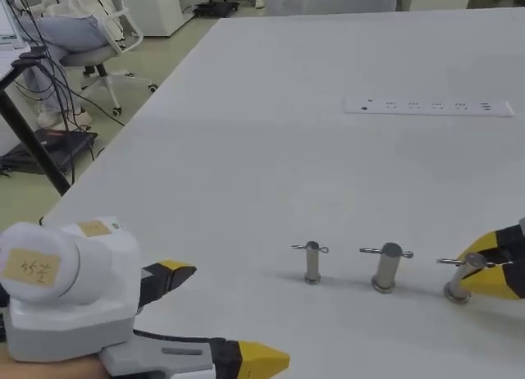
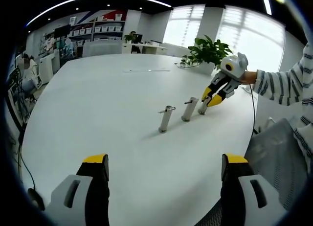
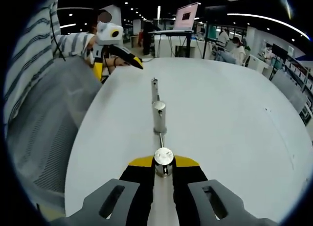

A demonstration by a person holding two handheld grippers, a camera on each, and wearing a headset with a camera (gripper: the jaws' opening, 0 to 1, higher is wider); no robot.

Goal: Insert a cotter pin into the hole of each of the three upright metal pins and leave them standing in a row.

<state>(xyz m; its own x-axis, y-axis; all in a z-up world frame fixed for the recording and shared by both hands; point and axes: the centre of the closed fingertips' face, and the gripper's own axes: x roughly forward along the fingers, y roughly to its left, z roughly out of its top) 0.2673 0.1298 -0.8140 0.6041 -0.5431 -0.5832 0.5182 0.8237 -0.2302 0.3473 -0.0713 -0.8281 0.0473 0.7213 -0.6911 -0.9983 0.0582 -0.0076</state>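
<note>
- End pin (image 1: 458, 282) stands upright at the right end of the row, near the near edge of the table (image 1: 271, 149). Its cotter pin (image 1: 449, 262) sits through the head, with the tail poking out on the left.
- Right gripper (image 3: 164, 162): jaws closed in on both sides of that pin's head. No gap is visible in the right gripper view, so I read it as gripping the pin. Can't tell whether it also pinches the cotter's loop.
- Middle pin (image 1: 385, 271) and left pin (image 1: 312, 266) stand upright beside it, with the middle cotter (image 1: 385, 252) and left cotter (image 1: 309, 248) across their tops. All three pins are in line and not touching.
- My read: the last insertion is about done. Confirm the cotter is fully through, then open the jaws evenly and back out along the gripper's own axis.
- Risk: any sideways drag on release probably tips the end pin toward the middle pin.
- Left gripper (image 2: 165, 162): jaws wide apart, holding nothing, low near the near-left corner and well apart from the row. It could steady the end pin's base if it wobbles.
- Power strip (image 1: 431, 108) lies toward the far edge, well apart from the pins.
- Office chair (image 1: 90, 55) sits off the left edge. A potted plant (image 2: 208, 50) stands beyond the table in the left gripper view.
- Nothing stands between either gripper and the row.
</note>
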